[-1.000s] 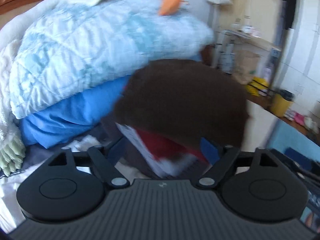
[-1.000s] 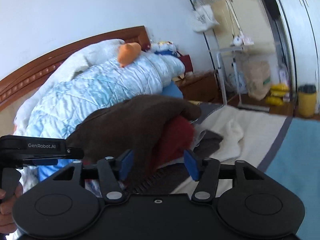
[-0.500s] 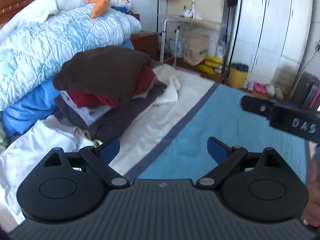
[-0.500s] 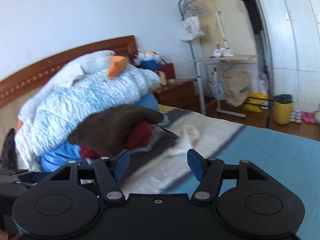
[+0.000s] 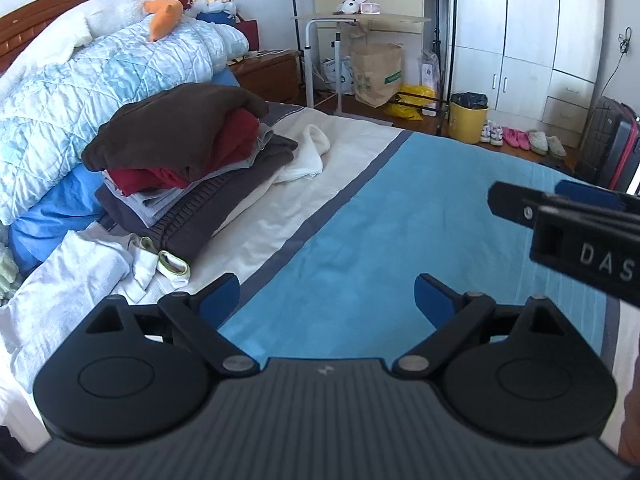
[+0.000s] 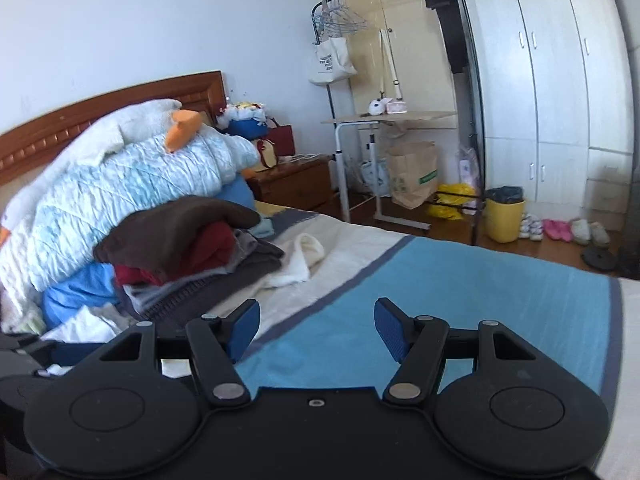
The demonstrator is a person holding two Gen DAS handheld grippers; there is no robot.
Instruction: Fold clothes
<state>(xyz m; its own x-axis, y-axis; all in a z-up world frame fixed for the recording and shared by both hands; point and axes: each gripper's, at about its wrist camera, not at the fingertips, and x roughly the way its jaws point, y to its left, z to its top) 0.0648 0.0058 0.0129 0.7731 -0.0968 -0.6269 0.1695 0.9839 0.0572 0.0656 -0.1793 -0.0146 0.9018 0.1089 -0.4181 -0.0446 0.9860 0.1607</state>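
A folded brown garment [image 5: 172, 124] lies on top of a stack of folded clothes [image 5: 180, 196] on the bed, over a red one [image 5: 224, 140] and grey ones. The stack also shows in the right wrist view [image 6: 180, 240]. My left gripper [image 5: 326, 298] is open and empty, held above the blue bedcover [image 5: 400, 240], well back from the stack. My right gripper [image 6: 316, 330] is open and empty too; it also shows at the right edge of the left wrist view [image 5: 560, 216]. A cream garment [image 5: 308, 156] lies loose beside the stack.
A rolled pale blue quilt [image 5: 100, 80] and an orange plush toy [image 5: 162, 16] sit behind the stack by the headboard. White clothes [image 5: 72, 276] lie at the left. Beyond the bed stand a nightstand [image 6: 296, 184], a side table, a paper bag, a yellow bin [image 5: 468, 118] and wardrobes.
Both grippers have let go of the brown garment on the stack, opened and pulled back from it over the blue bedcover.
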